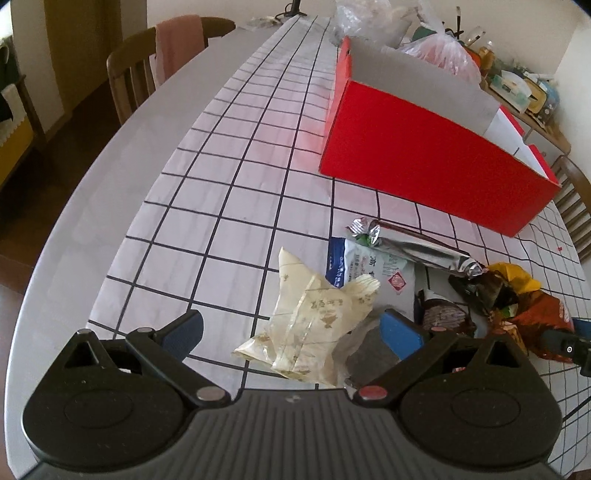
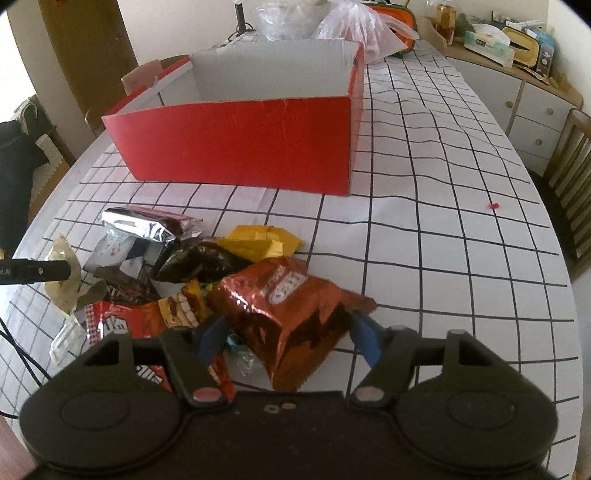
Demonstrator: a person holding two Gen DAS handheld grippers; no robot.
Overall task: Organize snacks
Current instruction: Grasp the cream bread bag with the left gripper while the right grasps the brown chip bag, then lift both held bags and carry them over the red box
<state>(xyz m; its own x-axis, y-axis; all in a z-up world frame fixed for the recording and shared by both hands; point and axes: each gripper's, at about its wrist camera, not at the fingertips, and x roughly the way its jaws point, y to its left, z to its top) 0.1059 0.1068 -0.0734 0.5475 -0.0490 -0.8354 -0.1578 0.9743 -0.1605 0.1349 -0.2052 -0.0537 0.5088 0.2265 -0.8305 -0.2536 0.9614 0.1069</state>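
A pile of snack packets lies on the checked tablecloth in front of a red open box [image 1: 436, 173] [image 2: 243, 144]. My left gripper [image 1: 291, 328] is open, its fingers on either side of a cream wrapped snack [image 1: 314, 325] that lies on the table. My right gripper [image 2: 288, 332] has its fingers against both sides of an orange-brown foil bag [image 2: 288, 314], shut on it. A silver foil packet [image 1: 413, 247] [image 2: 147, 225], a yellow packet [image 2: 262, 243] and a dark packet [image 2: 199, 262] lie in the pile.
Plastic bags [image 2: 354, 33] stand behind the box. A sideboard [image 2: 524, 92] with clutter is at the right, wooden chairs [image 1: 136, 70] at the table's sides. The right gripper's tip [image 1: 569, 343] shows in the left wrist view.
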